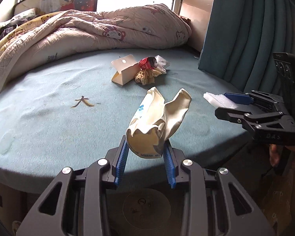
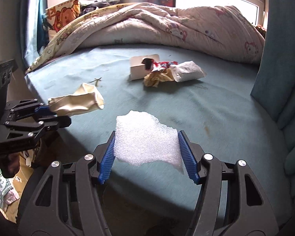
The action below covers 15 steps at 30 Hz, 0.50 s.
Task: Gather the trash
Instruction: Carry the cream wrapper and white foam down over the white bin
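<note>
Left wrist view: a crushed cup (image 1: 157,122) is pinched by the left tool (image 1: 146,153). Foam (image 2: 147,139) is pinched by the right tool (image 2: 147,151) beside the cup. Foam could slip, being barely pressed.

Home bedroom: bed (image 1: 49,122) with quilt (image 1: 100,29) (cartoon-printed), curtain (image 1: 245,29).

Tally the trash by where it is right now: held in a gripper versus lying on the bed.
Held in a gripper: 2, crushed paper cup in the left gripper, white foam sheet in the right gripper
Lying on the bed: 4, white cardboard box, red wrapper, crumpled yellowish paper, white packet
Total: 6
</note>
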Available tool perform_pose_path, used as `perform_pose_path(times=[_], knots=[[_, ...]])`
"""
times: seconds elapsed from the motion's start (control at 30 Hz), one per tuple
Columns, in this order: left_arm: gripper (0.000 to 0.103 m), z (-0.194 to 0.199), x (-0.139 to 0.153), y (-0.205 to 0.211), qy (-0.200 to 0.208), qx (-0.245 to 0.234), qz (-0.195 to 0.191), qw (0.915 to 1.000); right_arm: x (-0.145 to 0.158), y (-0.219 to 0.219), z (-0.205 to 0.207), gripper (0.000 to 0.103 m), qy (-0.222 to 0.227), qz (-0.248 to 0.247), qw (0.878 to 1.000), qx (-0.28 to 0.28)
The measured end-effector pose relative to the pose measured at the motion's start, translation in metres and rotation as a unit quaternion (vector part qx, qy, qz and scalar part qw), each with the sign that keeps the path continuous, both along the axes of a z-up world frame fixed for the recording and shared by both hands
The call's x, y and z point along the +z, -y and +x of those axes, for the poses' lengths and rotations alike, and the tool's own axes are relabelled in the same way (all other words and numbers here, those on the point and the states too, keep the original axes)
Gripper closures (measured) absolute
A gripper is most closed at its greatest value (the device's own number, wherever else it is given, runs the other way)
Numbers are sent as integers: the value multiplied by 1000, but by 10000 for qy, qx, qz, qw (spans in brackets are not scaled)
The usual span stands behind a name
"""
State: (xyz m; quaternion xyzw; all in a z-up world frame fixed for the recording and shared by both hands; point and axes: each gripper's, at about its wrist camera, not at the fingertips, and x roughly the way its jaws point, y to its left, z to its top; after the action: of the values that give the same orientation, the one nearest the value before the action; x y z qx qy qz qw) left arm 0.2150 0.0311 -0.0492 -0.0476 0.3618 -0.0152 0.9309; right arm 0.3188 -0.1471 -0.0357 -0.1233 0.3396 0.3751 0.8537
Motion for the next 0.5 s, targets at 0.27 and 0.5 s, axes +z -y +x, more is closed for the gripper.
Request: perform_pose_path(times=[0.27, 0.5], knots=[[70, -67, -19, 8, -179, 71, 266, 9995, -16, 12, -102, 46, 150, 142, 9984, 530], [70, -110, -59, 21, -333, 96, 498, 9982, -80, 16, -144, 46, -254, -42, 9977, 631]])
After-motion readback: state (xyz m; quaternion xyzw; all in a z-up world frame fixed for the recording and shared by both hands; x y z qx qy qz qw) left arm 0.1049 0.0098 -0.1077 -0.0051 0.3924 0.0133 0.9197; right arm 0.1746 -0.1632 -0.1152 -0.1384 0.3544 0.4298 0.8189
